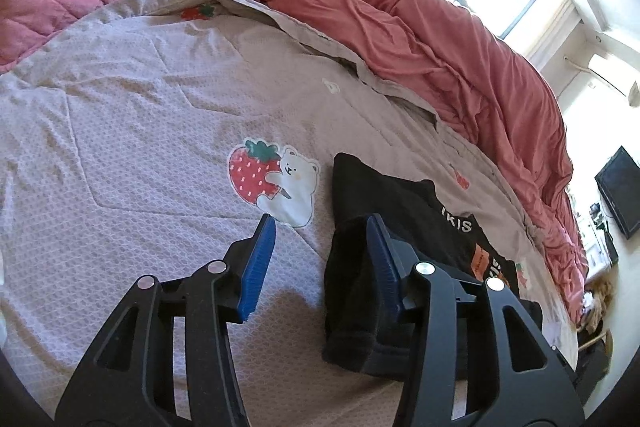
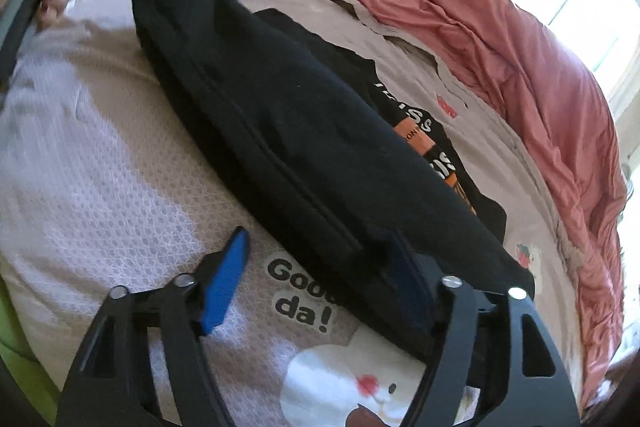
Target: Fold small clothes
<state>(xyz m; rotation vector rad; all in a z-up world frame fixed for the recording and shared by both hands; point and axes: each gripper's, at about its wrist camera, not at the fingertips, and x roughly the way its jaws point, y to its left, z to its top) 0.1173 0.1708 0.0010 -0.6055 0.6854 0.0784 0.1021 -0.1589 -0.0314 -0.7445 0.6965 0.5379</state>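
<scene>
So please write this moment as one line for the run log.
left gripper: open, beside garment end | right gripper: open, at other end | black garment: folded lengthwise on bedspread

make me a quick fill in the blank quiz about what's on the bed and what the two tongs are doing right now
1. The garment being folded is mostly ____ in colour.
2. Both the left tongs and the right tongs are ____, gripping nothing.
3. The bear printed on the bedspread hugs a ____.
4. The bunched duvet along the far side is ____.

Missing words: black; open; strawberry; red
</scene>
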